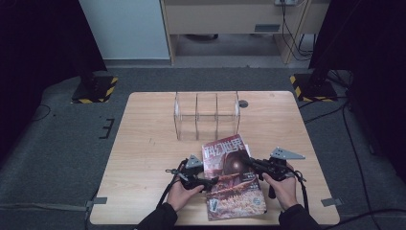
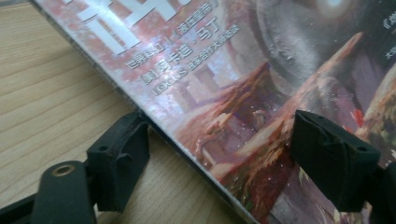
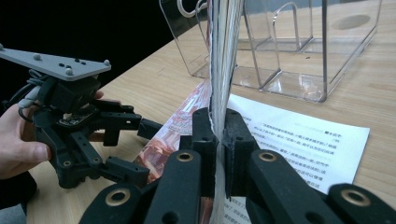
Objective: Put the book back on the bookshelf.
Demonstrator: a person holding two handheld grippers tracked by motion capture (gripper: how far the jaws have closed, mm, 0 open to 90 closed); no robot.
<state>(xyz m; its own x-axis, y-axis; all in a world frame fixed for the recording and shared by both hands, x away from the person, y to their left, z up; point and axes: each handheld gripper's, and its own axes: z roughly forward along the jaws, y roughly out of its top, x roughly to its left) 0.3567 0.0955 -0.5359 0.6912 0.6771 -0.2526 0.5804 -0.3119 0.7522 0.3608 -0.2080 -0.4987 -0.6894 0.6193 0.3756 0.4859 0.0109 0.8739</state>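
A magazine (image 1: pixel 232 177) with a red illustrated cover lies near the table's front edge. My right gripper (image 1: pixel 248 162) is shut on its right edge. In the right gripper view the jaws (image 3: pixel 217 126) pinch a bundle of pages (image 3: pixel 223 56) that stands edge-on, with a white printed page (image 3: pixel 303 144) flat on the table beneath. My left gripper (image 1: pixel 213 182) is at the magazine's left edge. Its jaws (image 2: pixel 219 135) stand open, one on the table side of the spine, the other over the cover (image 2: pixel 243 93). The left gripper (image 3: pixel 144 149) also shows from the right gripper's camera, held in a hand.
A clear acrylic organizer (image 1: pixel 207 115) with three upright compartments stands behind the magazine, close to the lifted pages (image 3: pixel 289 46). A small dark round mark (image 1: pixel 243 103) lies on the wooden table (image 1: pixel 148 143) to its right. Two stands with striped bases sit on the floor beyond.
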